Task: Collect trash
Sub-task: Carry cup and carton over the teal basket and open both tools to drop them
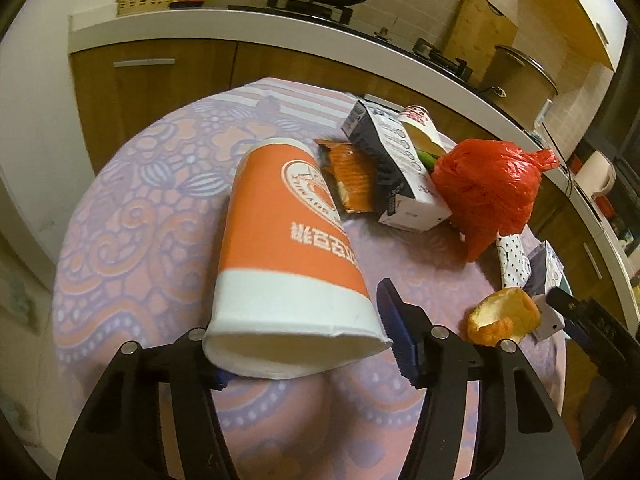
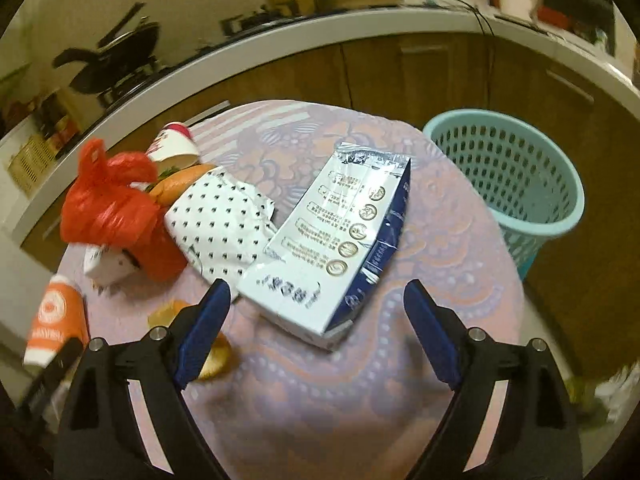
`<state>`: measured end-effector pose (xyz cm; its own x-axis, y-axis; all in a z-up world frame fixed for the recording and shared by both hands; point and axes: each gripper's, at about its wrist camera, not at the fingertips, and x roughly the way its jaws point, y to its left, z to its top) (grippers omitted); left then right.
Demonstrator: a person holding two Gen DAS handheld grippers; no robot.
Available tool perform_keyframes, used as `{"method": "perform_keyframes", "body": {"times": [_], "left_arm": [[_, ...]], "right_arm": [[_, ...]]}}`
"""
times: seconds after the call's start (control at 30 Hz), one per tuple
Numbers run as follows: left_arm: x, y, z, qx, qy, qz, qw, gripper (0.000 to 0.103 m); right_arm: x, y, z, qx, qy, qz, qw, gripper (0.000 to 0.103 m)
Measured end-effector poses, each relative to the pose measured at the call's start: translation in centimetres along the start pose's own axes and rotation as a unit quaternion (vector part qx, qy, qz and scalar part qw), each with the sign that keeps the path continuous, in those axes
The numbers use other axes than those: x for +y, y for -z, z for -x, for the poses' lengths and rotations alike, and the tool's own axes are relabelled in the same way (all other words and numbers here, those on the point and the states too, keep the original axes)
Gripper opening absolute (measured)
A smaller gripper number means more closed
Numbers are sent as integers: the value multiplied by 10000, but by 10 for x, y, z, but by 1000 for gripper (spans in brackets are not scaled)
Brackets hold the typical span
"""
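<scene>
My left gripper (image 1: 304,340) holds an orange and white paper cup (image 1: 288,248) by its rim end, above the round table; the cup also shows in the right wrist view (image 2: 54,316). My right gripper (image 2: 316,312) is open, its blue fingers on either side of the near end of a white and blue milk carton (image 2: 332,248) lying on the table, without touching it. A red plastic bag (image 2: 112,208), a dotted paper wrapper (image 2: 220,220), orange peel (image 1: 504,316) and a second carton (image 1: 396,168) lie on the table.
A teal mesh waste basket (image 2: 516,184) stands beyond the table's right edge. The round table has a pink and purple patterned cloth (image 2: 320,400). A kitchen counter (image 1: 280,28) with a wok and stove runs behind. A small red-white cup (image 2: 172,144) and a snack wrapper (image 1: 352,176) lie nearby.
</scene>
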<state>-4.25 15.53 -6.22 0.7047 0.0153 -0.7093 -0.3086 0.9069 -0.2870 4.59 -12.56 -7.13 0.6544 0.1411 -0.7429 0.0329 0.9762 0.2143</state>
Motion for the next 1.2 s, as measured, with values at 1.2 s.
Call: {"method": "perform_keyframes", "body": {"times": [1.2], "left_arm": [[-128,-29,65,-1052,1289,-1036,9806,49]], "right_arm": [[-69,-43,26,-174,-432,-254,9986,61]]}}
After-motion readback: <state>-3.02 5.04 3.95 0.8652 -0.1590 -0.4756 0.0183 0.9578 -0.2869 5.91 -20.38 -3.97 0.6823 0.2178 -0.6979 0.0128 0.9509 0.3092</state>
